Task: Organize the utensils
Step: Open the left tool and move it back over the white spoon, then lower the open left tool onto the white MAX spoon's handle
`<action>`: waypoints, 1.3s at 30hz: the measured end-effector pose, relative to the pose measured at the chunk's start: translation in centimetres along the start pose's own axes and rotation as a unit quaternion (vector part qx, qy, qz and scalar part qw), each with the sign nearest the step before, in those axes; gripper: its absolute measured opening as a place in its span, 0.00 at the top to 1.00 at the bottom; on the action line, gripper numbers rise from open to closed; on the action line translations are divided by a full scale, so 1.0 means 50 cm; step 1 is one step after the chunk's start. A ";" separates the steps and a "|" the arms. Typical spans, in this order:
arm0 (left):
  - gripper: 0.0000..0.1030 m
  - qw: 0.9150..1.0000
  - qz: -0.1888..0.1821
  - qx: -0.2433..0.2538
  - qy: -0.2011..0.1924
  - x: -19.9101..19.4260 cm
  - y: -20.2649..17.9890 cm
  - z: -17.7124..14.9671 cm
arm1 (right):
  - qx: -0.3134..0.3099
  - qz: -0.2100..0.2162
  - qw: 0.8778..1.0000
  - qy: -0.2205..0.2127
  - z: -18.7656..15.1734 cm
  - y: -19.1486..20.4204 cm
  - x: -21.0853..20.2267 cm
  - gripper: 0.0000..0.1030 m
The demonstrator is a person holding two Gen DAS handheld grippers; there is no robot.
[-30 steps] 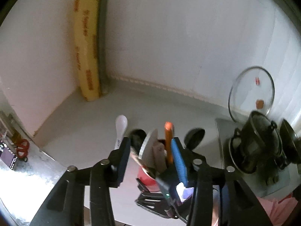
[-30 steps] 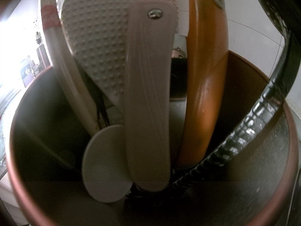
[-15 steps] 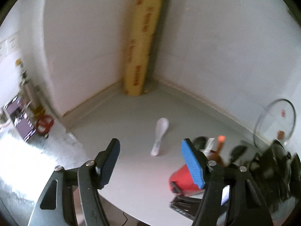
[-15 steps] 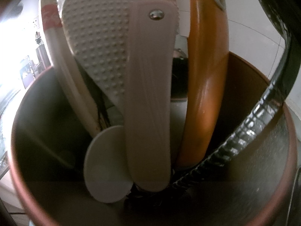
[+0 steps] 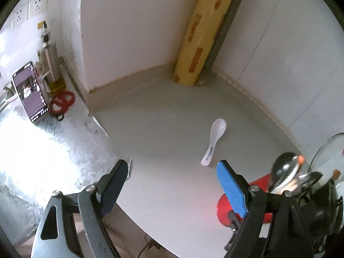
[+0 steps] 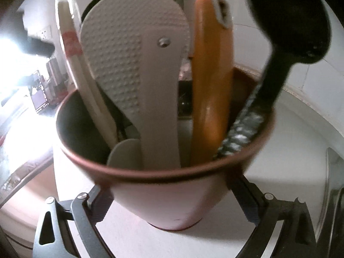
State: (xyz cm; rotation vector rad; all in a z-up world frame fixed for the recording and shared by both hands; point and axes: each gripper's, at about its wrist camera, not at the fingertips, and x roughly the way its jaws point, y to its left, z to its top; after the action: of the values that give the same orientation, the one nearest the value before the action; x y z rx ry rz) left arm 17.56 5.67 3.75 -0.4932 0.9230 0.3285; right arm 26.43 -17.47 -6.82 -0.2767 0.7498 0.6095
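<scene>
I have the right gripper (image 6: pixel 169 195) spread around the red cup (image 6: pixel 167 193); its jaws have just been opening, and the cup sits between them in the lower middle of that view, though I can't quite tell whether the pads are clear of its wall, since the cup hides them. The cup stands upright so the rice paddle (image 6: pixel 142 64), the orange handle (image 6: pixel 212 94) and the black ladle (image 6: pixel 286 28) lean on its rim with their ends up. My left gripper (image 5: pixel 172 185) has also just been opening, with nothing between its jaws, and it points down at the grey counter (image 5: pixel 167 129). The white spoon (image 5: pixel 214 140) lies flat there, right of centre, just beyond the blue pad (image 5: pixel 231 190); it is the one utensil not in the cup, so I judge it the next pick.
</scene>
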 end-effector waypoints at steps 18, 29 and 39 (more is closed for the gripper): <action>0.00 1.000 -0.006 0.012 0.015 0.093 -0.039 0.022 | 0.026 -0.033 0.999 -0.010 -0.015 -0.004 -0.030 0.12; 0.00 0.995 -0.047 0.061 0.066 0.218 -0.127 0.088 | 0.066 -0.066 0.996 -0.008 -0.017 0.011 -0.037 0.12; 0.16 0.986 -0.057 0.112 0.113 0.338 -0.204 0.140 | 0.080 -0.082 0.993 -0.003 -0.008 0.012 -0.044 0.12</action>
State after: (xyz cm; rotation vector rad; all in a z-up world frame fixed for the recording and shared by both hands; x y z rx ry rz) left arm 36.70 1.87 -3.94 -0.3792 1.1316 0.0634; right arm 24.60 -18.05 -5.56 -0.1864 0.7580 0.3927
